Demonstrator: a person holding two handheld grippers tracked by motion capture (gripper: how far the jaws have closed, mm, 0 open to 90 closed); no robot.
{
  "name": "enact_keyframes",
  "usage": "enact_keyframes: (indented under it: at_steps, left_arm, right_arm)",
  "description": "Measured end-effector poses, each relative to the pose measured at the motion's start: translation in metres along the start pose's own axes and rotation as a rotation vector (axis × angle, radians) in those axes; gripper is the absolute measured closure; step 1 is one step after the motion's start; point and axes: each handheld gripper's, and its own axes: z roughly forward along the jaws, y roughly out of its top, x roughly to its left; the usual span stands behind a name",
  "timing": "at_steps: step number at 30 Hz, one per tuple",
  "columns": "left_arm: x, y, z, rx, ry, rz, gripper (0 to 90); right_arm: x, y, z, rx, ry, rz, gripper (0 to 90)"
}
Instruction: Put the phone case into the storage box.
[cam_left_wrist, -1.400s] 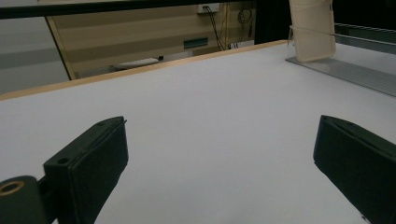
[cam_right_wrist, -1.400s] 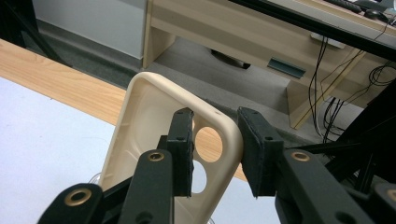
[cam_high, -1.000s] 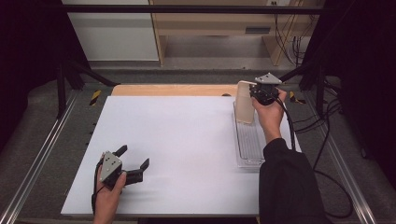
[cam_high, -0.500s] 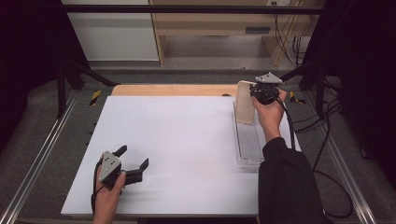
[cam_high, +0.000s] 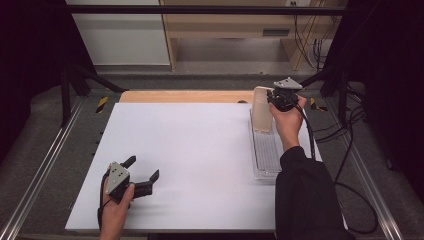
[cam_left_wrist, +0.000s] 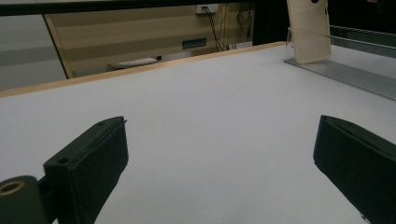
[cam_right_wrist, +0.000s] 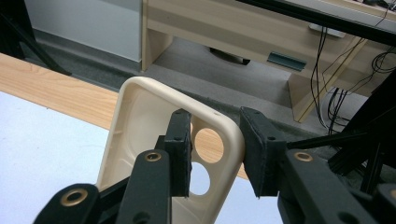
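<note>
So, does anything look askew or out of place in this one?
Nothing damaged or spilled. The cream phone case stands upright at the far end of the clear tray, between the jaws of the right gripper.

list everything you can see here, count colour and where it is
phone case: 1, cream, upright at the far end of the tray, one edge between the right gripper's jaws
tray: 1, clear with a ribbed floor, right side of the table
table: 1, white top with a wooden strip along the far edge
desk: 1, light wood, on the floor beyond the table
cables: several, black, beside the desk at far right
left gripper: 1, black, open, low over the near left corner
right gripper: 1, black, around the case's camera-hole corner, right pad not touching
</note>
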Motion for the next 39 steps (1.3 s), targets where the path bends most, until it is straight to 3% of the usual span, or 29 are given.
enact_keyframes:
  at_steps: [39]
  left_arm:
    - [0.0,-0.0001,0.0,-0.001,-0.003,-0.002,3.3]
  right_arm:
    - [0.0018,-0.0012,0.0061,-0.012,0.006,0.063,58.0]
